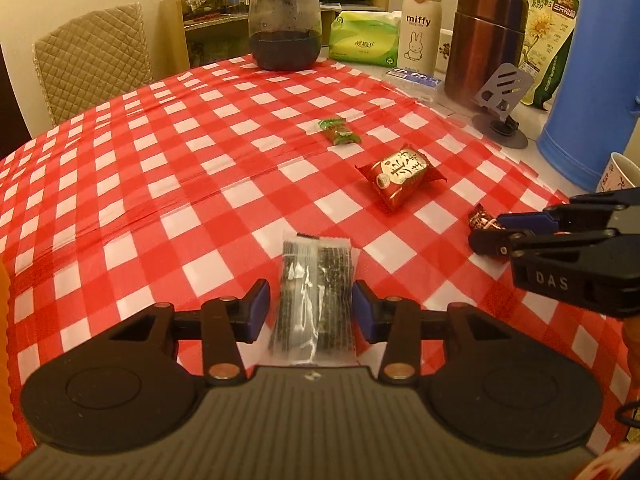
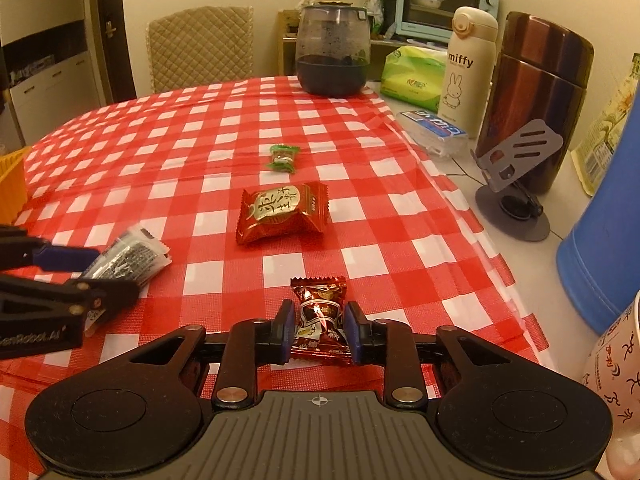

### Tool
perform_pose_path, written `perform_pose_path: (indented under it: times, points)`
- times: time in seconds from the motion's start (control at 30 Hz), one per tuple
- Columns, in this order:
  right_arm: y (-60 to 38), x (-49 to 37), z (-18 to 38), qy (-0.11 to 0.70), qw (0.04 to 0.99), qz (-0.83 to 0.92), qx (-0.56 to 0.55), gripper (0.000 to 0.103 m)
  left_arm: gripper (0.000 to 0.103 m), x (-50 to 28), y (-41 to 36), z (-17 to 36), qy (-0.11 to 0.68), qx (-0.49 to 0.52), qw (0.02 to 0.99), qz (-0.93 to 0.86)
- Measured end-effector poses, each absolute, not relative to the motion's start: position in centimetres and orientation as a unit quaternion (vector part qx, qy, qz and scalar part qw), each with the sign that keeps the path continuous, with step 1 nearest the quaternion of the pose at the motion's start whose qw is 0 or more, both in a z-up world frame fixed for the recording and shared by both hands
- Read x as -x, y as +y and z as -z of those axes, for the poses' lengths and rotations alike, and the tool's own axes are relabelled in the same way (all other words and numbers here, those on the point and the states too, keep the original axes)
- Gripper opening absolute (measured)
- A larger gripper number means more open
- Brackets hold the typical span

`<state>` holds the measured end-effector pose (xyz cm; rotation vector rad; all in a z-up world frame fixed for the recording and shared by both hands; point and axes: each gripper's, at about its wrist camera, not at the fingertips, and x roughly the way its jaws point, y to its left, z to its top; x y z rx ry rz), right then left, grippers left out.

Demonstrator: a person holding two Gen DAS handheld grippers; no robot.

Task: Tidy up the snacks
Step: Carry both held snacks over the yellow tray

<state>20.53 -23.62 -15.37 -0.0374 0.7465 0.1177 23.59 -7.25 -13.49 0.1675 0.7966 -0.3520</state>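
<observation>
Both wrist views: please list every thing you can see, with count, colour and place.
seaweed pack: 1, clear and dark, between left tongs
brown candy: 1, brown, between right tongs
red snack: 1, red, mid cloth
green candy: 1, green, beyond red snack
cloth: 1, red-white check, on table
jar: 1, dark, far edge of cloth
tissues: 1, green, right of jar
bottle: 1, cream, beside tissues
flask: 1, copper, right of bottle
stand: 1, grey, before flask
bin: 1, blue, far right
cup: 1, white, near right
chair: 1, beige, behind table
oven: 1, light blue, background
left tongs: open around seaweed pack
right tongs: pads at brown candy
</observation>
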Motion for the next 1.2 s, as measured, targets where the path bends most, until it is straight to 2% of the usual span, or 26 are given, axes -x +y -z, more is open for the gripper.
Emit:
perform_pose_path:
  times: [0.17,0.27,0.47,1.2]
  points:
    - [-23.5,-20.6,15.2,0.369,0.927,-0.058,0.018,0.022,0.04,-24.0,-7.5,13.8,0.389,-0.08,0.902,0.169]
    - [-23.7,-20.6,14.9,0.376,0.925,-0.059,0.004,0.021,0.035,-23.9,-7.7,13.6,0.395,-0.085,0.899,0.167]
    - [-23.8,-19.7,13.4,0.374,0.925,-0.059,-0.012,0.021,0.034,-22.5,-6.8,12.4,0.403,-0.067,0.9,0.153]
    - [-18.8,-11.7,2.3,0.322,0.94,-0.106,-0.035,0.021,0.034,-12.7,-1.1,1.5,0.362,0.0,0.927,0.1]
